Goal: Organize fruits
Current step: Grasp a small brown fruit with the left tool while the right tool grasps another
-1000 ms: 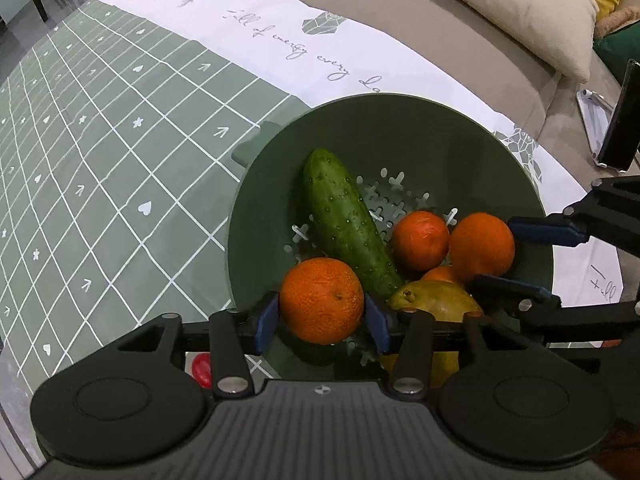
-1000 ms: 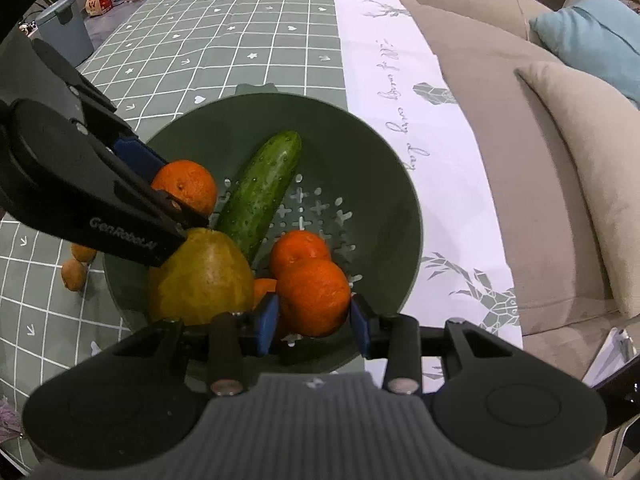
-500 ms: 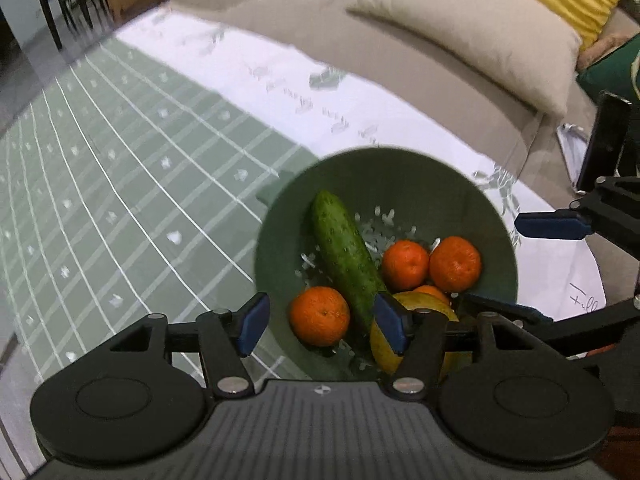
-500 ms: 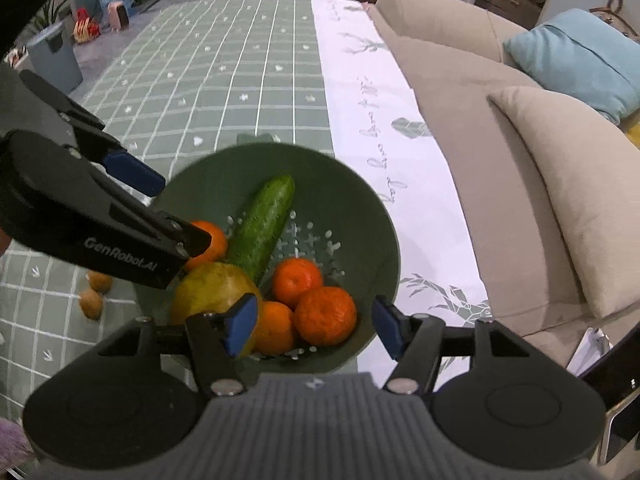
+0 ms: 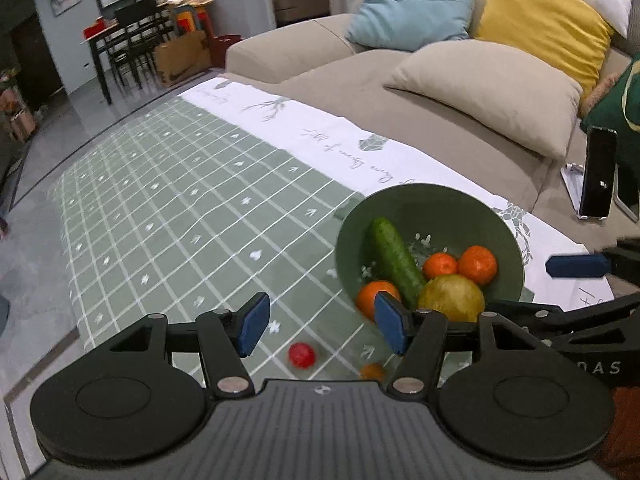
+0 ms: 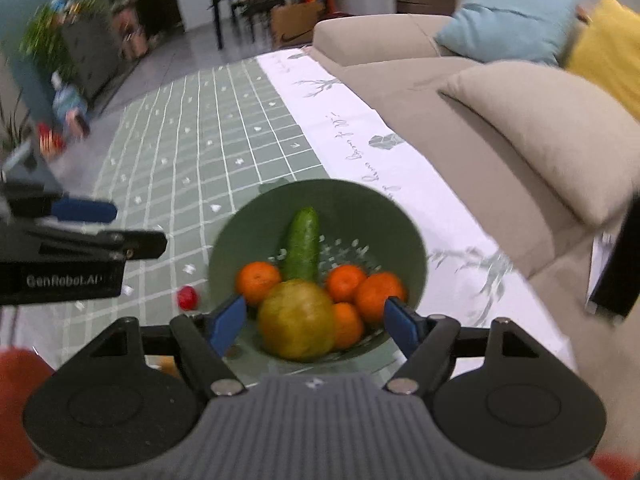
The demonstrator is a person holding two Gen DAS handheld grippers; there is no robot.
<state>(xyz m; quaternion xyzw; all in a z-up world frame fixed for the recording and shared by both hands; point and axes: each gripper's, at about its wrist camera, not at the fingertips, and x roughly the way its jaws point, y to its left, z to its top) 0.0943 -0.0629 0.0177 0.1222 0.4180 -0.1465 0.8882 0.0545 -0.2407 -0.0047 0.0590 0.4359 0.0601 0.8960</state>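
Observation:
A green colander bowl (image 5: 448, 208) (image 6: 360, 208) stands on the checked tablecloth. It holds a cucumber (image 5: 394, 258) (image 6: 302, 248), several oranges (image 5: 478, 264) (image 6: 258, 282) and a yellow-green pear (image 5: 452, 298) (image 6: 296, 320). My left gripper (image 5: 320, 324) is open and empty, raised above the table to the left of the bowl. My right gripper (image 6: 316, 322) is open and empty, raised above the bowl's near side. A small red fruit (image 5: 302, 355) (image 6: 187, 297) lies on the cloth beside the bowl.
A small orange fruit (image 5: 372, 370) lies on the cloth near the red one. A beige sofa (image 5: 440, 112) with cushions runs along the table's far edge. A phone on a stand (image 5: 598, 174) sits at right. Dining chairs (image 5: 132, 36) stand far back.
Both grippers let go of their oranges into the bowl, opened, and pulled up and back. The bowl now looks smaller and farther in both views.

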